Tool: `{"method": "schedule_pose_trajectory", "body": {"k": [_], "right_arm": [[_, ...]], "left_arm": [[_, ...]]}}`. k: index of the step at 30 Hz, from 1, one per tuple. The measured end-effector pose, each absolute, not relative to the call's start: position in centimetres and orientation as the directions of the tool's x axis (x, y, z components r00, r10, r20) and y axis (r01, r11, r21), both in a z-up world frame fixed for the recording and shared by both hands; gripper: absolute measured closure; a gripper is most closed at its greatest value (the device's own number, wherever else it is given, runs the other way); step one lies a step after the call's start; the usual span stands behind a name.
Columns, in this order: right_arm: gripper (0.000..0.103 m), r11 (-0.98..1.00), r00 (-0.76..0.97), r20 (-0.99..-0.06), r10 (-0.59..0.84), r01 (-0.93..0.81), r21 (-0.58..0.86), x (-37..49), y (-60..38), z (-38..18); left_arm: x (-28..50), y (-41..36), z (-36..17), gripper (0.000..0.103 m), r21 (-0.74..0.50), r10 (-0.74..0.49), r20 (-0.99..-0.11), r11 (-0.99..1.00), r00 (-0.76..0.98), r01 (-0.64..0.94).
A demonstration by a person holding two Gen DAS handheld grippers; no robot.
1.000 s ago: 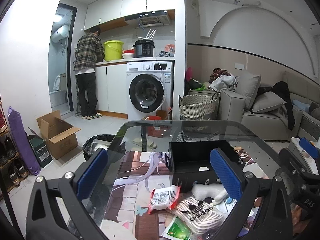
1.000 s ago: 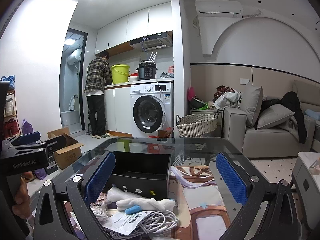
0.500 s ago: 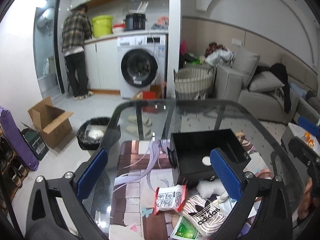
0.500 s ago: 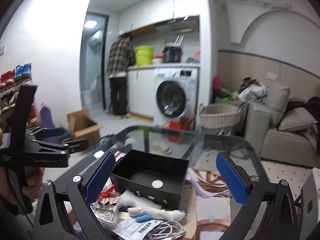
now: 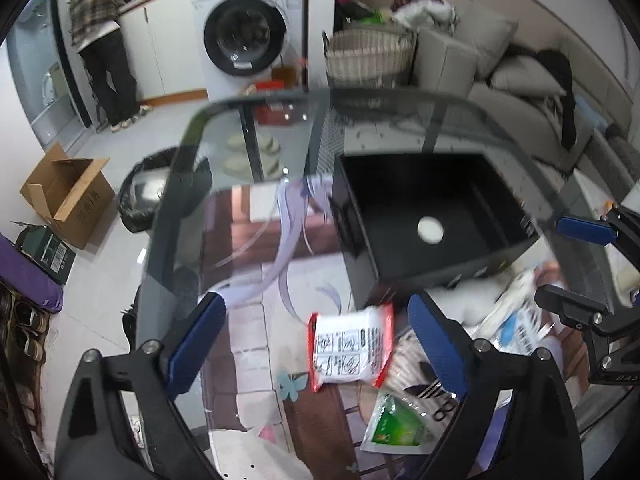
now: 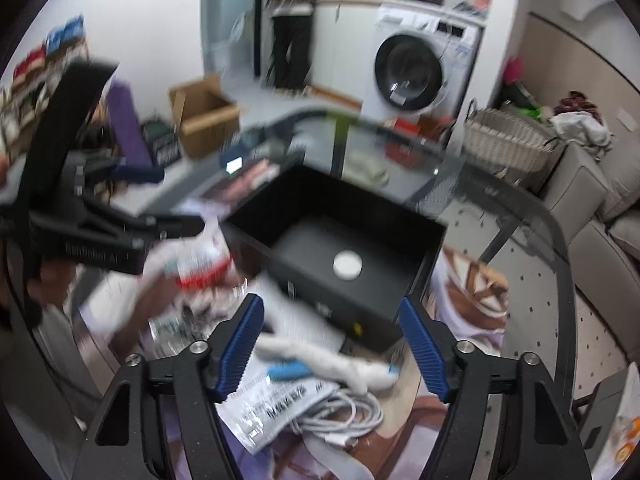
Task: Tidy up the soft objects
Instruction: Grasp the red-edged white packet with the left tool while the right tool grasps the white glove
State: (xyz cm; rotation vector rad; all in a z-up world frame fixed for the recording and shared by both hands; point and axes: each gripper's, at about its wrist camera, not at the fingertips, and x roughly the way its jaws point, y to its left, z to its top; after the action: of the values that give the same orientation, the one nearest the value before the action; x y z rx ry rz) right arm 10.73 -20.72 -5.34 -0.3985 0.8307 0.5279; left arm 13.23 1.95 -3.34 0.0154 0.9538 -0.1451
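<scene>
Both hand-held grippers, left [image 5: 316, 344] and right [image 6: 332, 348], spread wide, empty, over the pile; the glove [image 6: 320, 360] overlaps the cable [image 6: 340, 416], so a grab could snag both.

Dark-rimmed glass table [image 5: 224, 152] carries 1 open black rectangular box [image 5: 436, 216], a red-edged white snack packet [image 5: 348, 350], a green sachet [image 5: 396, 428], coiled white cable [image 6: 344, 416].
</scene>
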Motion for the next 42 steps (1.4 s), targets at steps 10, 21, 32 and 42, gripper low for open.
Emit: {"method": "schedule_pose_trajectory", "body": {"k": [10,21,32,42], "right_arm": [[0.038,0.762,0.411,-0.884,0.224,-0.639,-0.104,11.9,-21.7,-10.7],[0.038,0.747,0.413,-0.878,0.244,-0.657,-0.101,11.7,-21.7,-11.8],[0.07,0.719,0.415,-0.876,0.248,-0.685,-0.121,10.8,-21.3,-11.1],[0.094,0.729,0.421,-0.852,0.31,-0.68,-0.071,8.5,-23.3,-7.9]], "left_arm": [[14.2,0.7,-6.8,0.02,-0.017,-0.107,-0.877,0.981,0.469,0.192],[15.0,0.5,-9.1,0.046,-0.032,-0.11,-0.911,0.98,0.396,0.198],[12.9,0.2,-7.0,0.049,-0.057,-0.16,-0.896,0.967,0.415,0.25],[9.4,-0.2,-4.8,0.049,-0.085,-0.229,-0.866,0.943,0.444,0.322]]}}
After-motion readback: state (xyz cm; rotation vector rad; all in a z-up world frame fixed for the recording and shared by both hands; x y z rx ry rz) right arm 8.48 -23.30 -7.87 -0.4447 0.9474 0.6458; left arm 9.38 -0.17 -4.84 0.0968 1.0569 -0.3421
